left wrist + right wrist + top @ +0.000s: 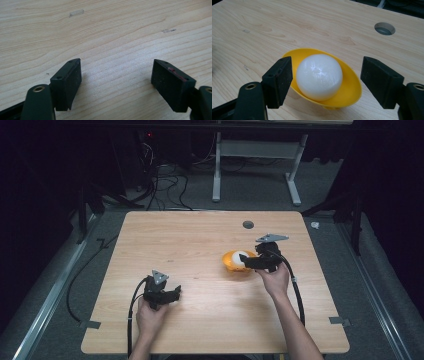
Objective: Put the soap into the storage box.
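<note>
The white ball (319,76) is sitting inside the yellow bowl (352,87), which is standing on the wooden table (200,245) on the person's right side, not far from the round hole (248,224) in the board. The right gripper (325,82) is hovering directly at the bowl, and in the right gripper view its two jaws are standing open, one on each side of the ball. Neither pad is pressing on the ball; the left pad looks very near to it, and the right pad is clearly apart. The ball is lying straight ahead between the jaws, so I judge that closing them is the main thing the coming move needs. The ball is round, so no long axis matters, but the bowl's rim is passing close under the jaws and may be caught together with the ball.

The left gripper (162,292) is resting well apart from the bowl, at the near left part of the table. Its jaws are standing wide open over bare wood and holding nothing. The right hand (274,279) is much nearer to the ball.
</note>
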Available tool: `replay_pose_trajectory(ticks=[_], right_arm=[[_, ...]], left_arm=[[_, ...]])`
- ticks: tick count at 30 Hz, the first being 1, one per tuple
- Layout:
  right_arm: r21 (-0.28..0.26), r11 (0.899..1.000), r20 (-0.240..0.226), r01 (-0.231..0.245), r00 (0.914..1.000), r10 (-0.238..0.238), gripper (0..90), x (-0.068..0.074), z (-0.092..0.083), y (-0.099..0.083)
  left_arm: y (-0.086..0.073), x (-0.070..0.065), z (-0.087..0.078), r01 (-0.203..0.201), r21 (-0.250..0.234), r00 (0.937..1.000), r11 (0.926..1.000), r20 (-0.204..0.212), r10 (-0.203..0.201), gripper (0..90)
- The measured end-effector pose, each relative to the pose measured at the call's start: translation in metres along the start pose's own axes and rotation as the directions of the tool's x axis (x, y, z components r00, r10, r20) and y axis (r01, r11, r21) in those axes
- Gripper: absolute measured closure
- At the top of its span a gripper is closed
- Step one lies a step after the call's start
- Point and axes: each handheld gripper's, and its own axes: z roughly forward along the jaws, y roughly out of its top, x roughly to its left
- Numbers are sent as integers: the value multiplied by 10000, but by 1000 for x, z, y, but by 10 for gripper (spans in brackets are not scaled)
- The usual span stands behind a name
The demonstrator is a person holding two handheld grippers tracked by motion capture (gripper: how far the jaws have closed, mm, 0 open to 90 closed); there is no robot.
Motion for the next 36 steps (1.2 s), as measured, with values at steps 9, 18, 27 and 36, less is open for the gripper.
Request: replay_pose_trajectory(ticks=[9, 18, 27, 36], right_arm=[[-195, 9998, 87, 2, 10000, 0, 268, -3, -12, -1], [-477, 9988, 175, -122, 9998, 130, 277, -6, -21, -7], [-604, 9978, 329, -285, 9990, 305, 278, -12, -31, -18], [-742, 9964, 390, -411, 9983, 441, 279, -14, -39, -24]], left_arm=[[0, 0, 0, 1, 0, 10000, 10000, 0, -1, 249], [0, 0, 0, 1, 1, 10000, 10000, -1, -1, 249], [0, 0, 0, -5, 3, 10000, 10000, -3, 5, 248], [0, 0, 0, -7, 4, 10000, 10000, -3, 7, 249]])
